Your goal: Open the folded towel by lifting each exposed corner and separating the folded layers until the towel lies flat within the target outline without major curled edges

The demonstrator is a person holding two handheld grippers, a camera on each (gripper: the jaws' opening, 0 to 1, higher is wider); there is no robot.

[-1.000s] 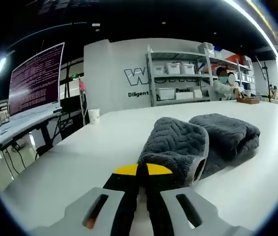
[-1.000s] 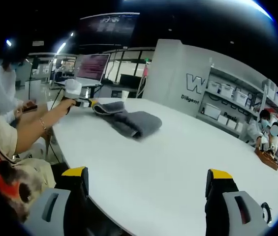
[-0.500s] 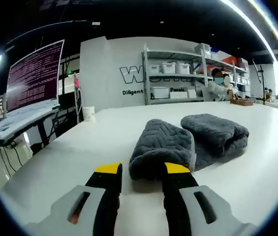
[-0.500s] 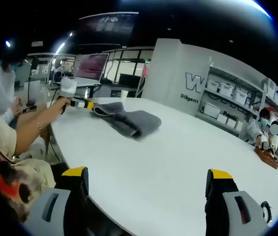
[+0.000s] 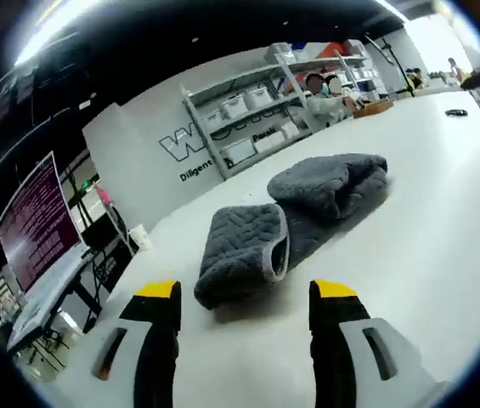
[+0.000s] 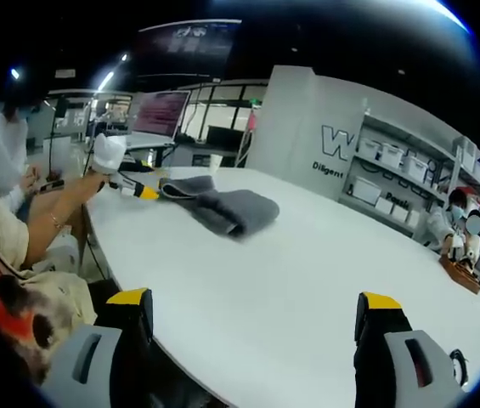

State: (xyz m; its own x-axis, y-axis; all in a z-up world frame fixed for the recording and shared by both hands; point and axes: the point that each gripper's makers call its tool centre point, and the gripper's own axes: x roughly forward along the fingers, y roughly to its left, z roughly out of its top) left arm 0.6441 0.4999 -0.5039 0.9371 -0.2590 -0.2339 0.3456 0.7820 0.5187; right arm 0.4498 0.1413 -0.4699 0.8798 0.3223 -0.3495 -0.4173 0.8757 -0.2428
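Left gripper (image 5: 246, 297) has released the towel (image 5: 290, 212) (jaws spread).

Dark grey towel (image 5: 295, 217) with chevron texture, seemingly paler-edged, on white table (image 5: 426, 246).

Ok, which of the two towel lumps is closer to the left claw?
The lump with the pale edge band, lying just ahead of the open left claw. The other lump sits farther back, toward the shelves.
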